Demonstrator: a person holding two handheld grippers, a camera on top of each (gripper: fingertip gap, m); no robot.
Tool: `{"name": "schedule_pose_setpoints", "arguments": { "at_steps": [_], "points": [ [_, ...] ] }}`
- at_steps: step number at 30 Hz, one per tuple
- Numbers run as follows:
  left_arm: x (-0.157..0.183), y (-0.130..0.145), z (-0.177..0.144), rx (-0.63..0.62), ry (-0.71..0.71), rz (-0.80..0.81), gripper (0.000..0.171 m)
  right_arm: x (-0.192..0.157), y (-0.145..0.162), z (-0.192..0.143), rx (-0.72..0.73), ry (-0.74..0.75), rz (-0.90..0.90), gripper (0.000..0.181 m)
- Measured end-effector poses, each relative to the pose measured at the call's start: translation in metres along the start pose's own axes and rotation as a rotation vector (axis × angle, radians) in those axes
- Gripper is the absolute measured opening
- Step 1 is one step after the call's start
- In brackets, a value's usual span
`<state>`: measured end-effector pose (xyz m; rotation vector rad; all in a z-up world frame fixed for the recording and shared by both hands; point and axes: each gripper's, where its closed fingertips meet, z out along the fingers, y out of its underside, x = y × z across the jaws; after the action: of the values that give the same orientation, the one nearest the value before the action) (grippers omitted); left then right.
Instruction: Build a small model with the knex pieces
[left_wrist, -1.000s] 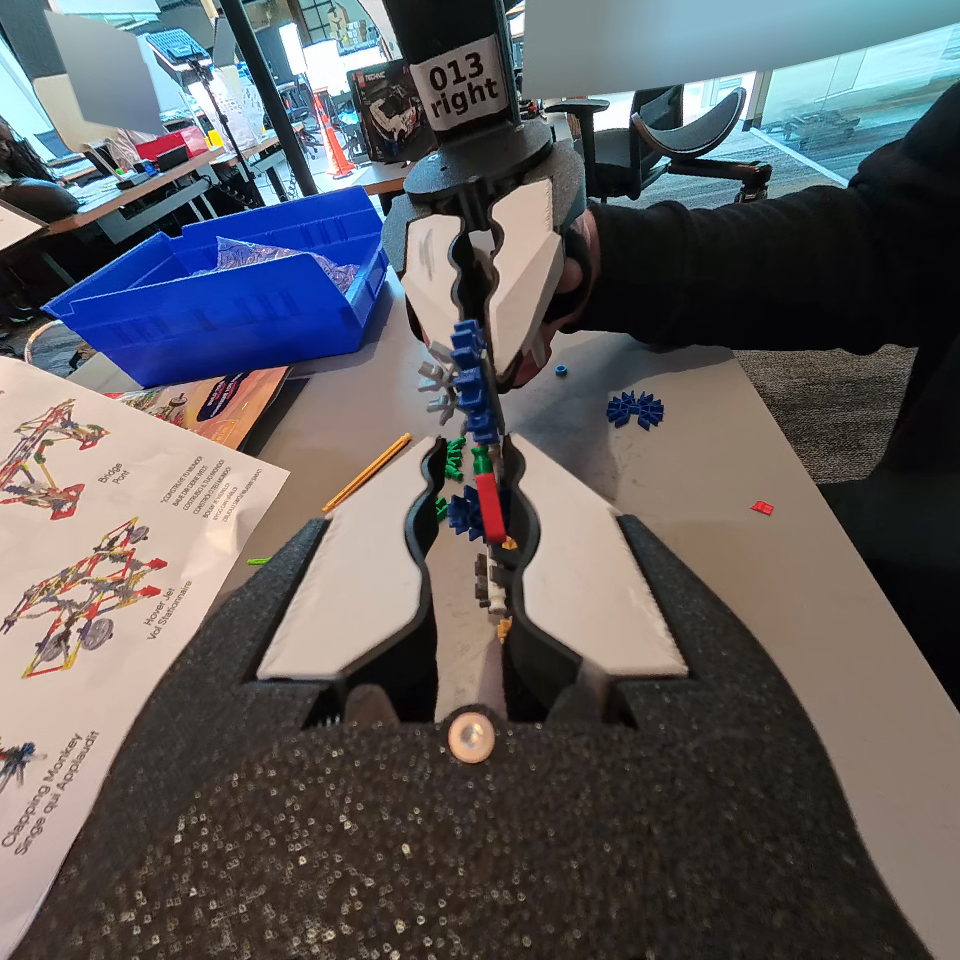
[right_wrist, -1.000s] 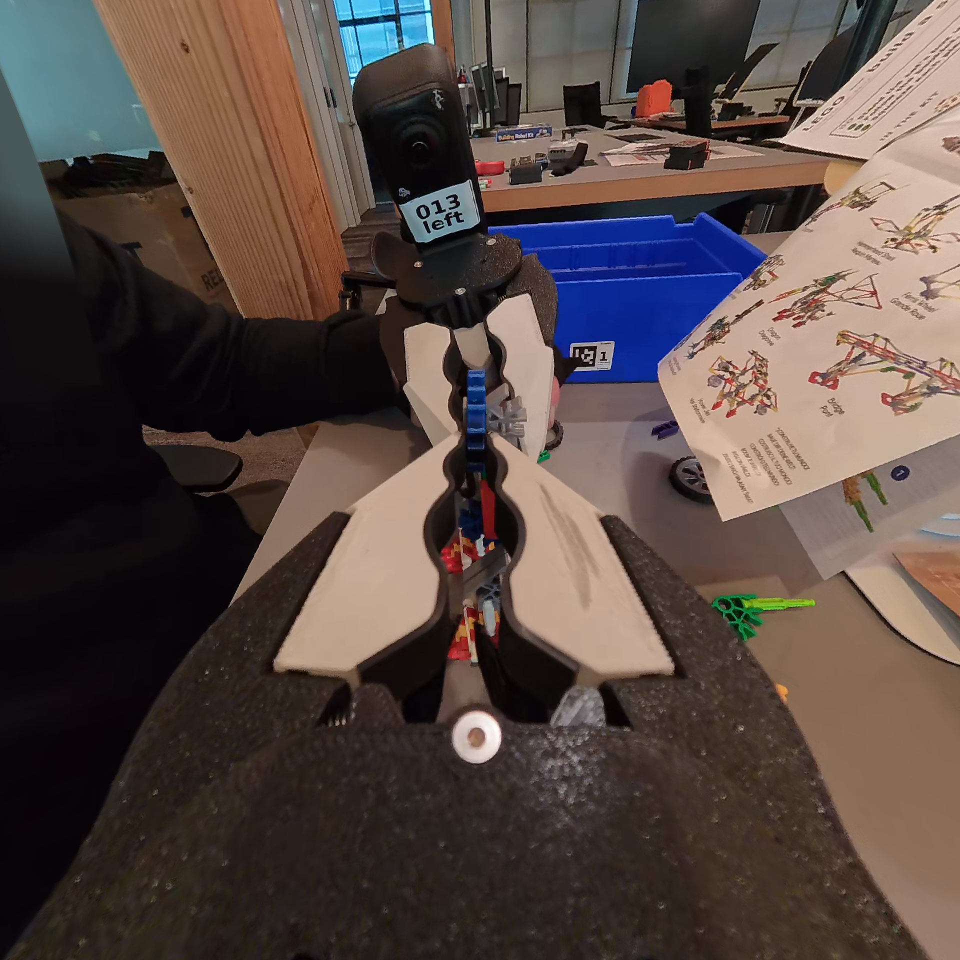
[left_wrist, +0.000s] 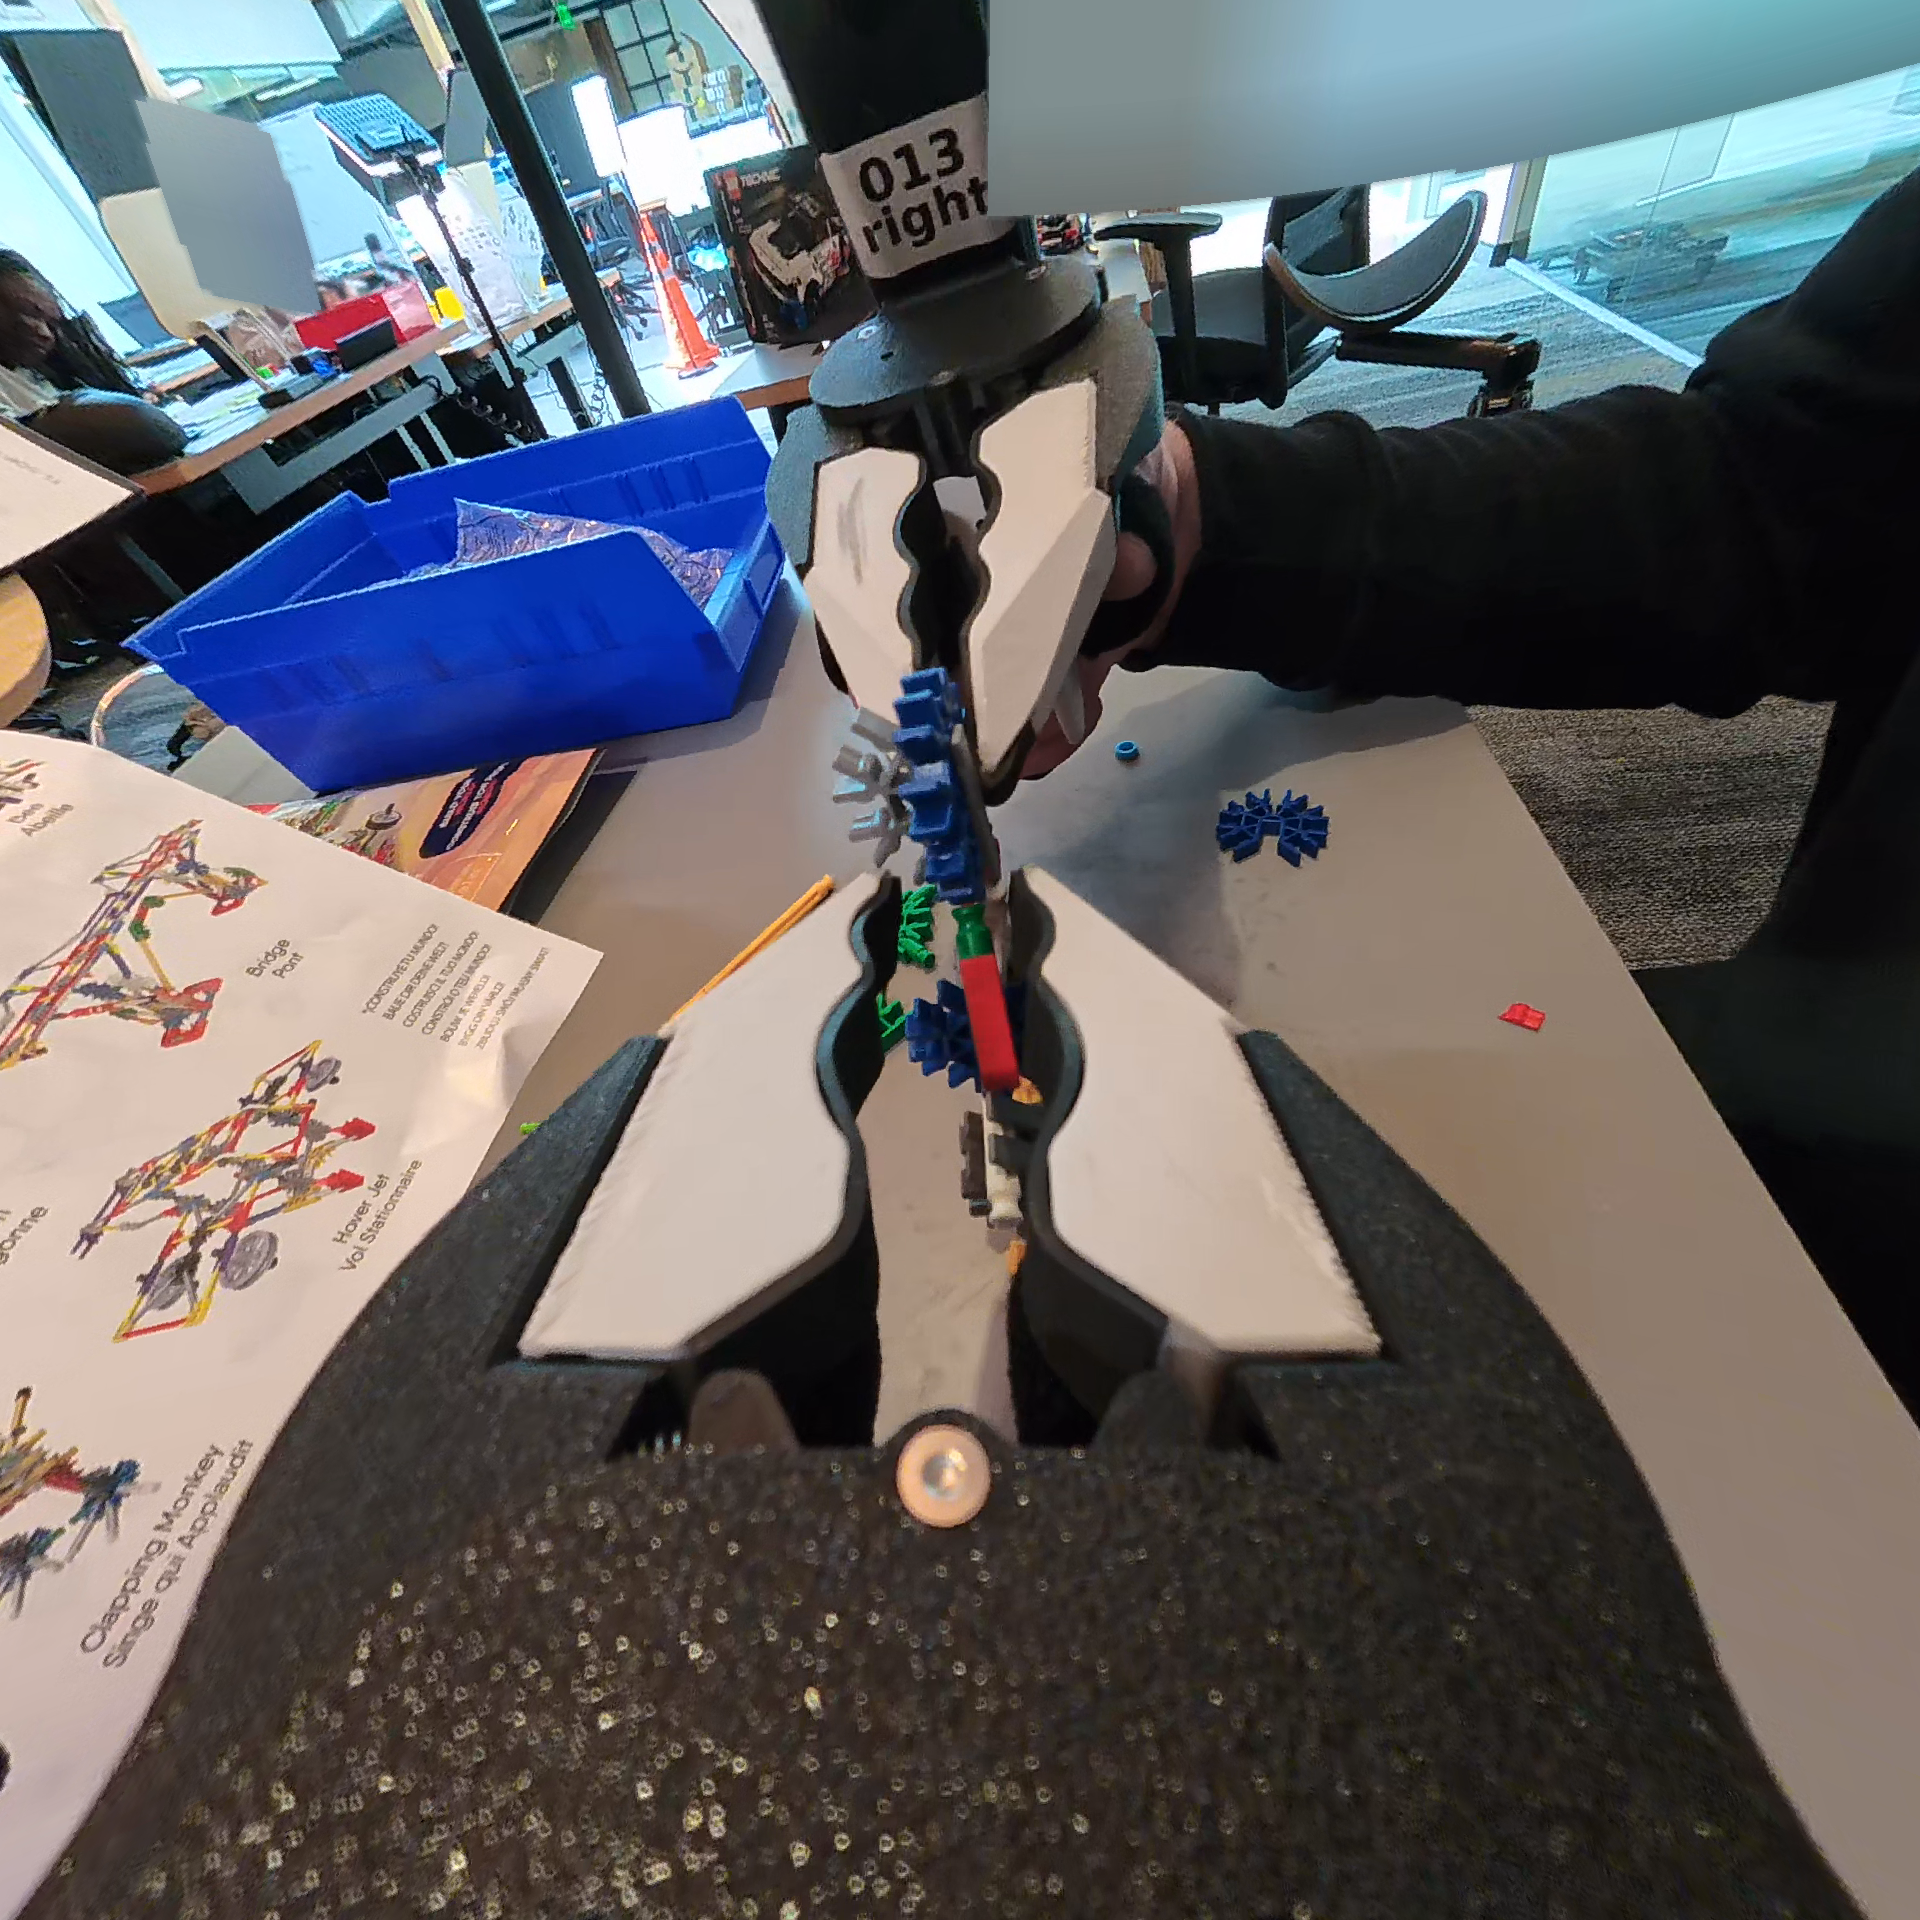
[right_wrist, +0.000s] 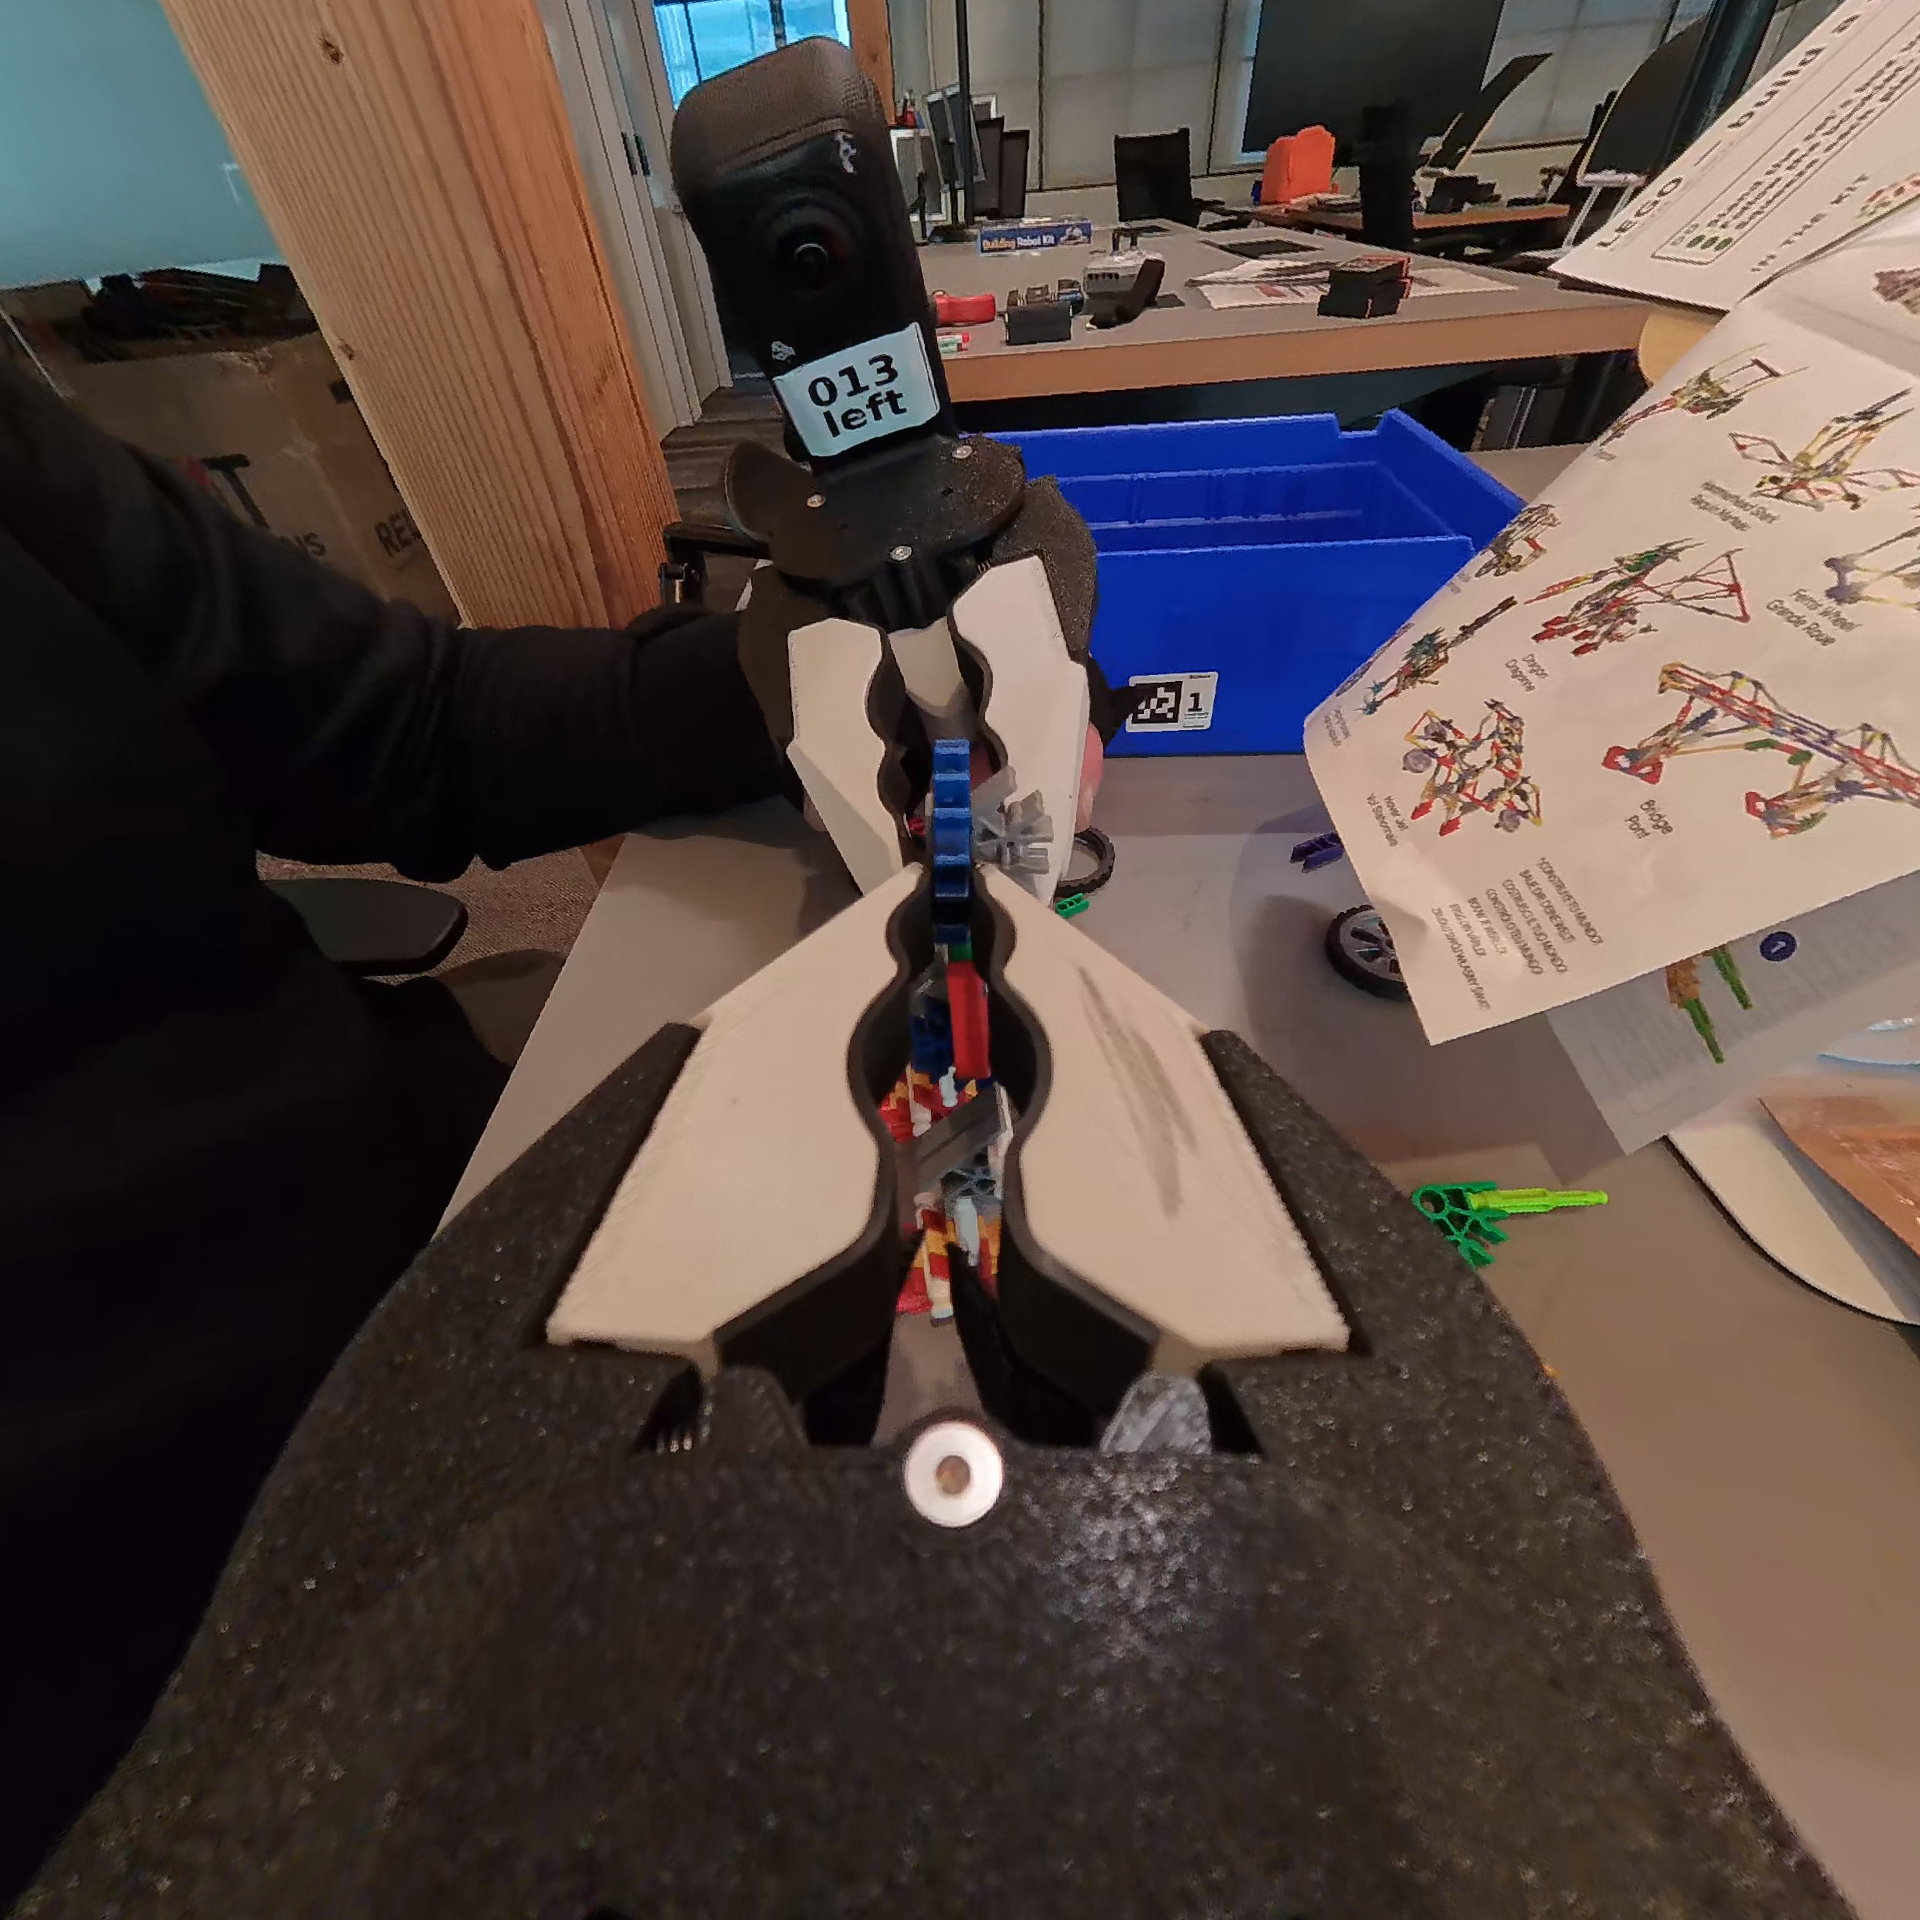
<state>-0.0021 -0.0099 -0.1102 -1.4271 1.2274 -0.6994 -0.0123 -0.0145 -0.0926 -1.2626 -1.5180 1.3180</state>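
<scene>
**Two claws meet tip to tip on one toy assembly**

In the left wrist view the left claw (left_wrist: 951, 883) fills the lower frame, its jaws narrow and closed on a small toy assembly (left_wrist: 982, 1013) of red, green, blue and grey plastic pieces that runs up the middle of the frame. Just above, at centre, the right claw (left_wrist: 940, 717) points down toward it, its jaws also narrow and gripping the blue gear (left_wrist: 935, 790) at the top of the same assembly, with a grey connector (left_wrist: 871, 795) beside it.

The grey tabletop (left_wrist: 1351, 1039) lies beneath. On the left of the frame lies an instruction sheet (left_wrist: 208, 1091); to the right of centre sits a loose blue connector (left_wrist: 1273, 826), and farther right a small red piece (left_wrist: 1522, 1016). A yellow rod (left_wrist: 758, 945) lies left of the claw tips. In the upper left stands a blue bin (left_wrist: 468, 623).

In the right wrist view a green piece (right_wrist: 1496, 1210) lies at the right, and a small black wheel (right_wrist: 1366, 951) above it.
</scene>
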Motion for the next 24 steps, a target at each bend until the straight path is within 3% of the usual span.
{"name": "schedule_pose_setpoints", "arguments": {
  "at_steps": [24],
  "points": [
    [-0.0064, -0.0077, 0.0005, 0.084, 0.0, -0.096, 0.014, 0.0064, -0.0056, -0.0012, 0.02, 0.049, -0.033, 0.005]
  ]
}}
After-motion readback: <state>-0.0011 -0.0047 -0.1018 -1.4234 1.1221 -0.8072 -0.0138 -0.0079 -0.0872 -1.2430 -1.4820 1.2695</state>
